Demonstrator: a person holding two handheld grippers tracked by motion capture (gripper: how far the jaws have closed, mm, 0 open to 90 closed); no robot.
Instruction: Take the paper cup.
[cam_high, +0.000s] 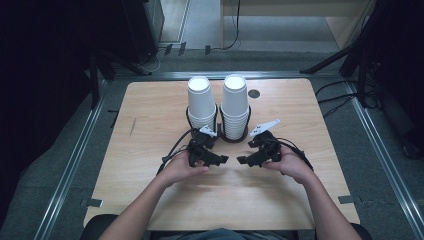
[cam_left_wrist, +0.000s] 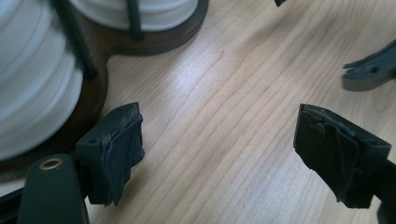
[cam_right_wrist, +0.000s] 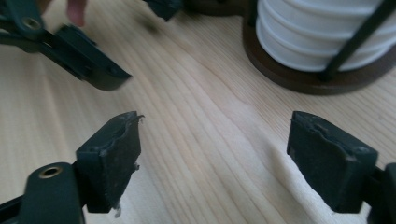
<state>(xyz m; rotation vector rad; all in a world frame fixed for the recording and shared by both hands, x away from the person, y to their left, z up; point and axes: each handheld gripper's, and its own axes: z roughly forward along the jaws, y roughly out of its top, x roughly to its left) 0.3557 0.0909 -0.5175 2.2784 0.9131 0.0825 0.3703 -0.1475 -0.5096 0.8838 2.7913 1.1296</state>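
From my seat the dark holder (cam_high: 234, 138) was mostly hidden behind two stacks of white cups (cam_high: 201, 102) at the table's (cam_high: 150, 130) far middle. My left gripper (cam_high: 218, 161) and right gripper (cam_high: 244, 161) gaped wide, holding nothing, just before them.

Both bare forearms enter from bottom edge of high view, converging toward table centre. Left hand (cam_high: 181, 169) grips black two-jaw left gripper (cam_high: 221, 160), jaws pointing inward toward opposite gripper. Right hand (cam_high: 291, 164) grips black two-jaw right gripper (cam_high: 242, 160), jaws pointing inward, tips near left gripper's tips, not touching. Left gripper view: left gripper (cam_left_wrist: 219, 154) jaws spread wide, nothing between black pads (cam_left_wrist: 122, 149). Right gripper view: right gripper (cam_right_wrist: 212, 156) jaws spread wide, nothing between pads (cam_right_wrist: 114, 156). White three-cornered plate (cam_high: 264, 126) sits atop right gripper.
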